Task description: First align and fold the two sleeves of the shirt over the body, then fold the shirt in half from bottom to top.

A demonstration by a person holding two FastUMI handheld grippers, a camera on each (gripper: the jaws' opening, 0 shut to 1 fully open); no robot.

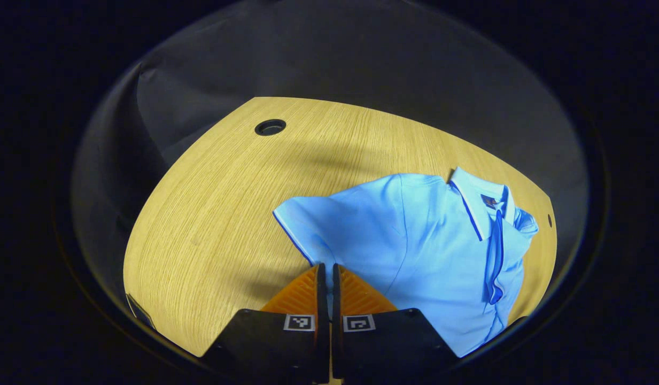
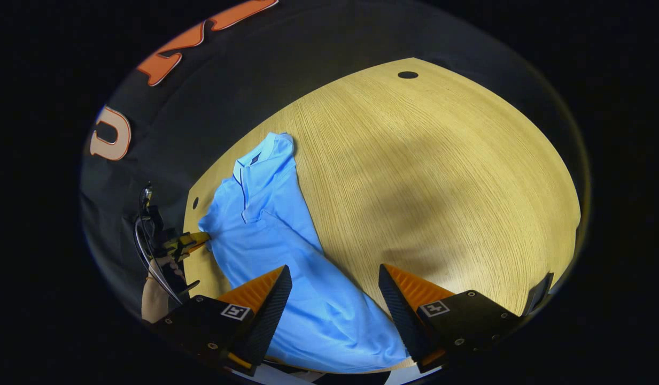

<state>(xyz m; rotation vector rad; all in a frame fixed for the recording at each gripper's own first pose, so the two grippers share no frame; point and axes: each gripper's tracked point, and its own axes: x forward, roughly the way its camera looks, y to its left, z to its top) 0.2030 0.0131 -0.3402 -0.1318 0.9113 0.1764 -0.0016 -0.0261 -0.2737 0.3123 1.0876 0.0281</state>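
Two grippers at work over one light blue polo shirt (image 1: 415,251) on the wooden table (image 1: 211,214). Left gripper (image 1: 327,270) has its jaws pressed together on the shirt's fabric, just beside the blue-trimmed sleeve (image 1: 302,224), which is lifted and rumpled. Collar (image 1: 476,200) lies toward the table's far edge (a round cable hole (image 1: 270,127) sits well apart from the shirt). Right gripper (image 2: 334,280) hovers with jaws wide apart above the shirt's lower body (image 2: 329,321). From the right gripper view, the left gripper is at the shirt's side edge, a hand (image 2: 155,299) holding it.
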